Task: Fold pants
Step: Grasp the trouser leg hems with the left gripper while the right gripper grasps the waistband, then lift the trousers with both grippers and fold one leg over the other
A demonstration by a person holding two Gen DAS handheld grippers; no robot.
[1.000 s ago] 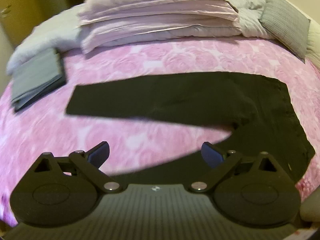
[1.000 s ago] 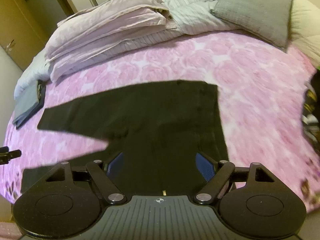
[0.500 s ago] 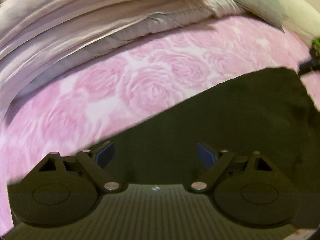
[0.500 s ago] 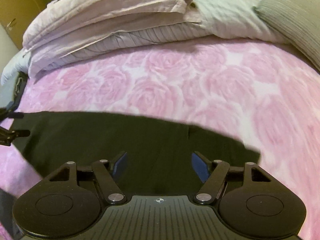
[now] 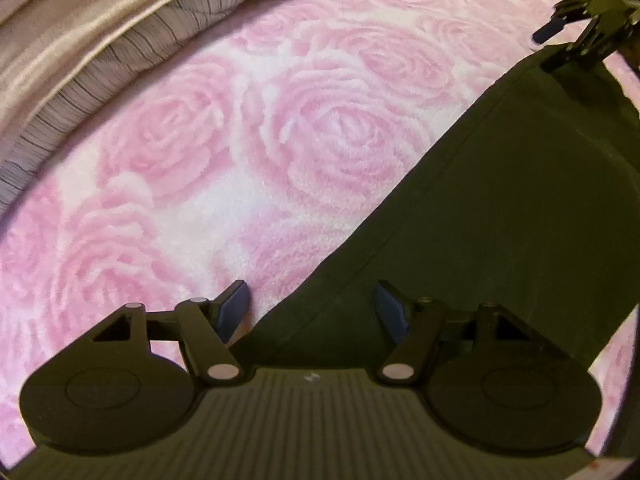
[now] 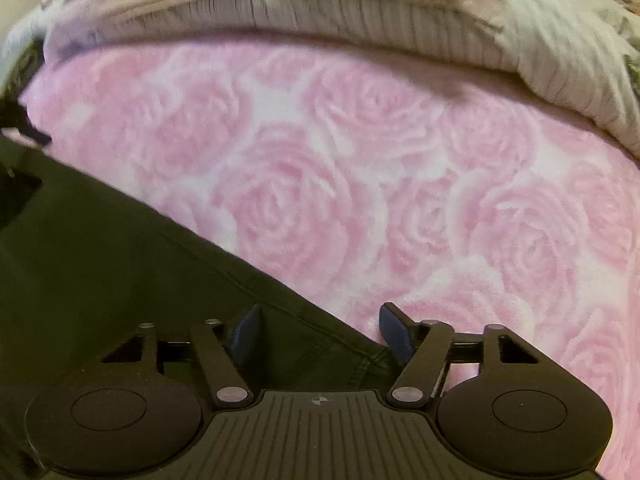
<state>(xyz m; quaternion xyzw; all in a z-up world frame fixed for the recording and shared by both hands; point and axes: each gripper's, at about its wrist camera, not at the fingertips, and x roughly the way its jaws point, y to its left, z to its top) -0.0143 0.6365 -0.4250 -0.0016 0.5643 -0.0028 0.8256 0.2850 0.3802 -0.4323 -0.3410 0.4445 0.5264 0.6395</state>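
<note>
Black pants (image 5: 500, 208) lie flat on the bed and fill the right side of the left wrist view. Their far edge runs diagonally and passes between the fingers of my open left gripper (image 5: 312, 308), which sits low over the fabric. My right gripper (image 5: 554, 50) shows at the top right of that view, at the far end of the same edge. In the right wrist view the pants (image 6: 100, 264) cover the lower left. A stitched corner of them lies between the fingers of my open right gripper (image 6: 322, 328). Neither gripper holds any cloth.
A pink rose-patterned blanket (image 5: 248, 152) (image 6: 400, 200) covers the bed under the pants. Beyond it at the back lies a stack of pale striped bedding (image 5: 120, 40) (image 6: 320, 8), close to the pants' far edge.
Both grippers have dropped from high over the bed to the far edge of the pants, left one toward the left end, right one to the corner. Both stayed open.
</note>
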